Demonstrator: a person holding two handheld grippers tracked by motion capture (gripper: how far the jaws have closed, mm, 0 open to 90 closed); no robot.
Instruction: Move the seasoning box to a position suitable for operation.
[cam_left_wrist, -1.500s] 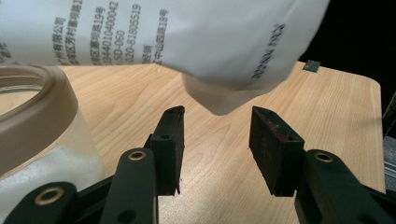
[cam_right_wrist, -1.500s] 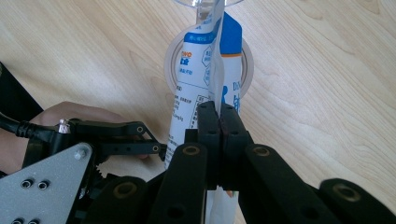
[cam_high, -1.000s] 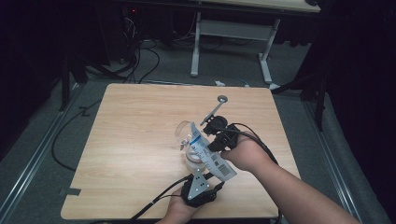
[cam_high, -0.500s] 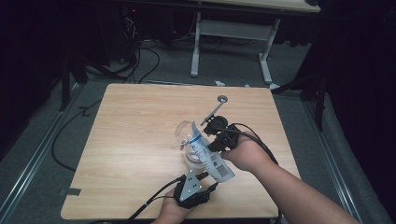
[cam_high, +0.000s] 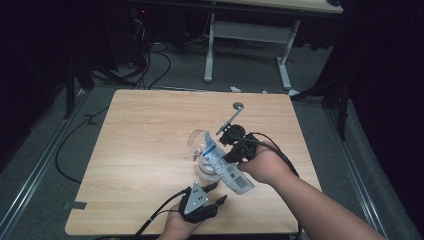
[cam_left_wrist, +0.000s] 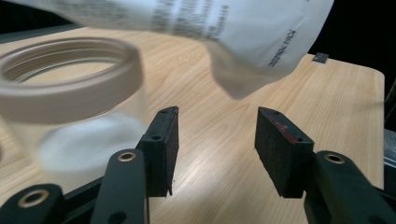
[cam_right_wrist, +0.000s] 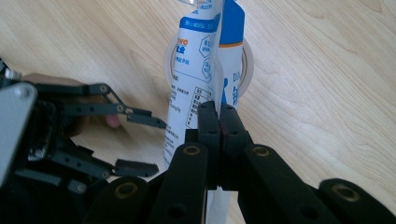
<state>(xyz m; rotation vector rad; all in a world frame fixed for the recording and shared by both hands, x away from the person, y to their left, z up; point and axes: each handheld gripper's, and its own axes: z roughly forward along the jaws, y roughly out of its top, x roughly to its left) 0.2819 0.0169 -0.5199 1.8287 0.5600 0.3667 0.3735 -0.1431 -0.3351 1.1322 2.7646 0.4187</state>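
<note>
On the wooden surface (cam_high: 150, 150) stands an open glass jar (cam_high: 206, 169), some white powder already inside, while the right hand-held gripper (cam_right_wrist: 218, 112), clamped on a tilted white-and-blue pouch (cam_high: 225, 165), holds it over the mouth. Pouring looks underway, not finished; the left hand-held gripper (cam_left_wrist: 217, 140), empty beside the jar, has just been spreading apart.

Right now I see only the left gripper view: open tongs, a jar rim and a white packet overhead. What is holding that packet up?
Observer: The right tongs, shut on an edge of the packet.
Operator: Is it over the jar?
Observer: Yes, the right gripper view shows it hanging above the mouth of the jar.
Operator: And my own tongs?
Observer: From above, the left tongs sit short of the jar; their jaws have just been opening, nothing between them.
</note>
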